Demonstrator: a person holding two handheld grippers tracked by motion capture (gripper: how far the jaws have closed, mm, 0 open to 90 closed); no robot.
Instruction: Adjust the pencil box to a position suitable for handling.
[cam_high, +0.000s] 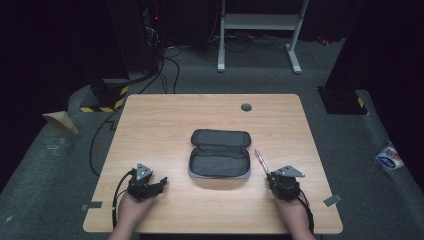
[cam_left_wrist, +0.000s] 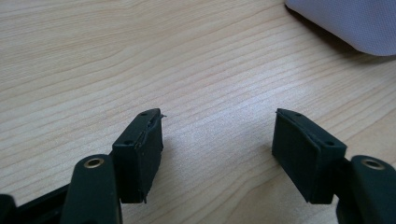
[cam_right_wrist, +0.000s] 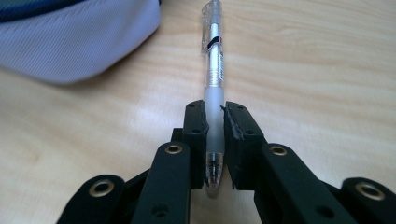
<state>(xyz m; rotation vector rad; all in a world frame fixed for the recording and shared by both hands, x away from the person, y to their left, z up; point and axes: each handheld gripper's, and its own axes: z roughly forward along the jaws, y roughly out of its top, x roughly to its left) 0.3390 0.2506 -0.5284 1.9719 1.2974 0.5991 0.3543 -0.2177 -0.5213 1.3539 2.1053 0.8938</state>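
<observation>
Nearest the person, the right gripper (cam_right_wrist: 214, 122) is clenched on the pen (cam_right_wrist: 213, 88) at its tip end, low over the counter (cam_high: 165, 120) just right of the case. The left gripper (cam_left_wrist: 217, 140) stands released and empty. Beyond lies the pencil case (cam_high: 220, 153), unzipped and flat — the pick-up looks done, with carrying the pen into the case left.

Clear pen (cam_right_wrist: 214, 84) beside open pouch (cam_high: 220, 160)

Lab: dark room, cables (cam_high: 165, 65), hazard-taped equipment (cam_high: 107, 95).
</observation>
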